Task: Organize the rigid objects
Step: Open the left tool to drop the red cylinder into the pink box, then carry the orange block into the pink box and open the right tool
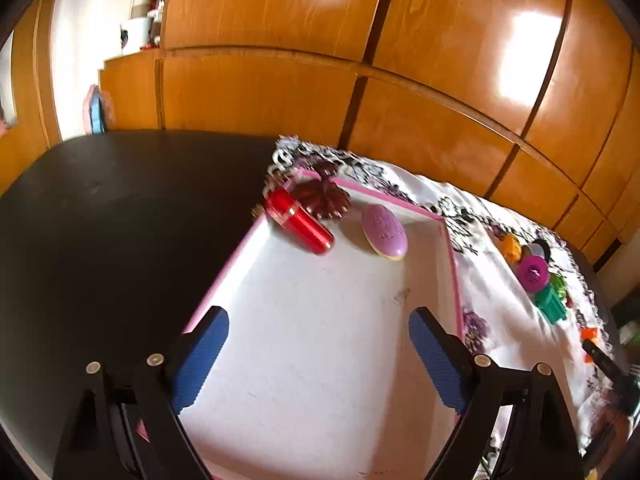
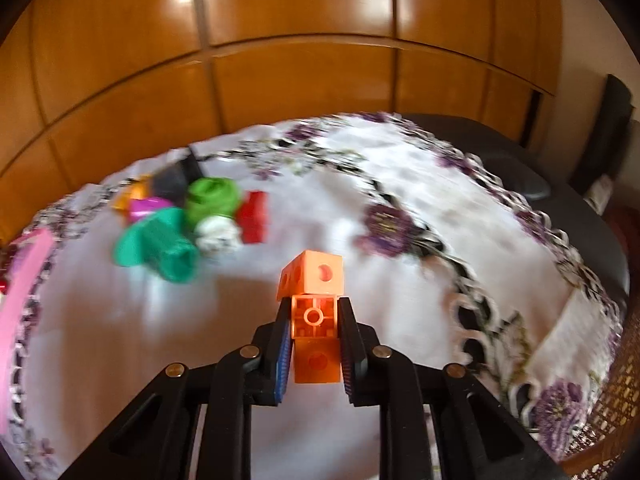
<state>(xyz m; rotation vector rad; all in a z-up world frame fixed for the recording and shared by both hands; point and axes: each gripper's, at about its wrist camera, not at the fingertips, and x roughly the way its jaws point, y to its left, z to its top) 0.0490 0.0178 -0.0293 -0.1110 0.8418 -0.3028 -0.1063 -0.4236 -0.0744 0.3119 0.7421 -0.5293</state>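
My left gripper [image 1: 318,336] hangs open over the white floor of a pink-rimmed tray [image 1: 454,272], nothing between its blue pads. At the tray's far end lie a red cylinder [image 1: 300,222], a dark brown flower-shaped piece [image 1: 322,196] and a lilac oval [image 1: 384,232]. My right gripper [image 2: 314,332] is shut on an orange block piece [image 2: 314,320] made of stacked cubes, held above the floral cloth [image 2: 400,184]. A pile of loose toys lies to its left: a teal piece [image 2: 160,246], a green one [image 2: 210,200], a red brick [image 2: 254,216] and a white one [image 2: 218,234].
The tray rests partly on a black table [image 1: 120,220] and partly on the cloth. More toys, including a magenta round one [image 1: 532,272] and a teal one [image 1: 552,304], lie on the cloth right of the tray. Wooden cabinet doors [image 2: 300,72] stand behind. A black chair [image 2: 600,140] is at far right.
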